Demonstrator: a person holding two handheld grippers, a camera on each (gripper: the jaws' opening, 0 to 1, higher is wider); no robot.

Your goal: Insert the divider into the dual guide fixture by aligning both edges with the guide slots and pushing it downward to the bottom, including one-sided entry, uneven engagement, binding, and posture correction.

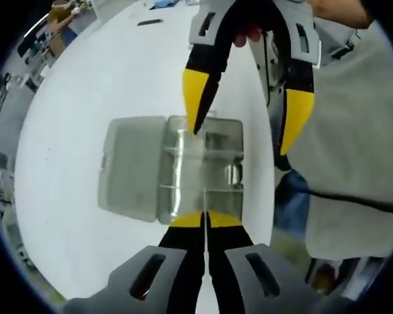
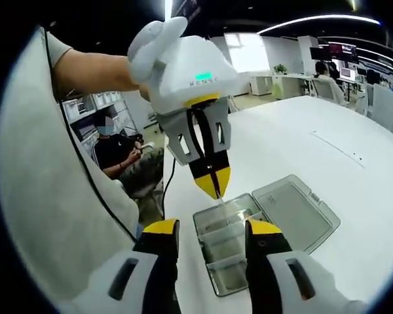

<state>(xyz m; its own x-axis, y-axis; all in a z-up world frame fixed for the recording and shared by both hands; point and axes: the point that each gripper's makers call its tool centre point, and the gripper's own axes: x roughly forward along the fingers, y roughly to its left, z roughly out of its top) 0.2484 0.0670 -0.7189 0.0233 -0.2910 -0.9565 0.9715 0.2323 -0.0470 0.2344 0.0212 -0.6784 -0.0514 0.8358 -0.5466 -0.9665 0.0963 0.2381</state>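
A clear plastic box (image 1: 203, 171) lies open on a white table (image 1: 72, 98), its hinged lid (image 1: 132, 167) folded flat beside the tray. In the left gripper view, the left gripper (image 1: 205, 220) has its yellow-tipped jaws pressed together on the thin edge of a clear divider (image 1: 204, 199), which stands upright over the tray's near rim among the fixed partitions. The right gripper (image 1: 245, 124) reaches in from the top of that view, jaws apart, one tip touching or just above the tray's far rim, the other outside the box over the table edge.

In the right gripper view, the right gripper (image 2: 206, 235) straddles the near end of the box (image 2: 232, 245) with jaws wide apart, clamped on nothing. Opposite, the left gripper (image 2: 214, 185), held by a person's hand, points down with its tips closed on the divider (image 2: 221, 199) at the tray's far edge. The lid (image 2: 295, 212) lies to the right. A seated person (image 2: 114, 154) and desks fill the office behind.
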